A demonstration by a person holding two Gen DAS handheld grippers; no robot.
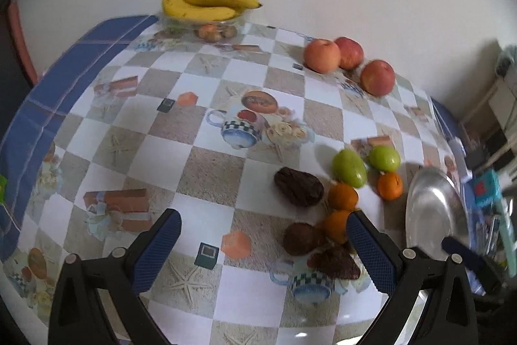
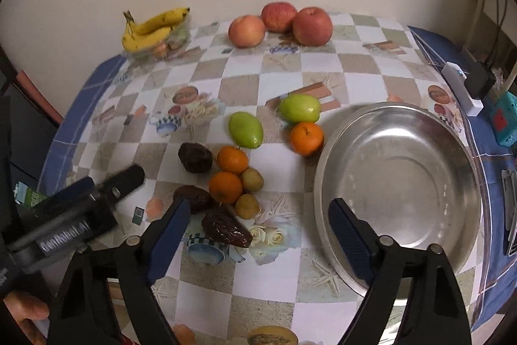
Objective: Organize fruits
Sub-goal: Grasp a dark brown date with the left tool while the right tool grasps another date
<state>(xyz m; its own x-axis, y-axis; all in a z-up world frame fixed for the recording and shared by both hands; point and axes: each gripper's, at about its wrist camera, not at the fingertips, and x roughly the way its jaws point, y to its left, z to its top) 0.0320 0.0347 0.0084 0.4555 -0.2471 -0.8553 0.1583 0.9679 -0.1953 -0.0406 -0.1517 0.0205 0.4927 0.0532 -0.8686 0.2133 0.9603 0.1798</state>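
Note:
Loose fruit lies on the checked tablecloth: three oranges (image 2: 225, 186), two green fruits (image 2: 245, 130), dark brown fruits (image 2: 226, 230) and two small brownish ones (image 2: 247, 206). Three apples (image 2: 311, 25) sit at the back. An empty steel bowl (image 2: 397, 193) stands right of the pile and also shows in the left wrist view (image 1: 431, 212). My left gripper (image 1: 263, 251) is open above the table, left of the pile (image 1: 337, 225). My right gripper (image 2: 258, 238) is open and empty, over the near brown fruit and bowl's edge.
A clear container with bananas (image 2: 152, 29) on top stands at the back left. A white device (image 2: 460, 89), a black box and a teal object (image 2: 502, 122) lie at the right edge. The table ends at a wall behind.

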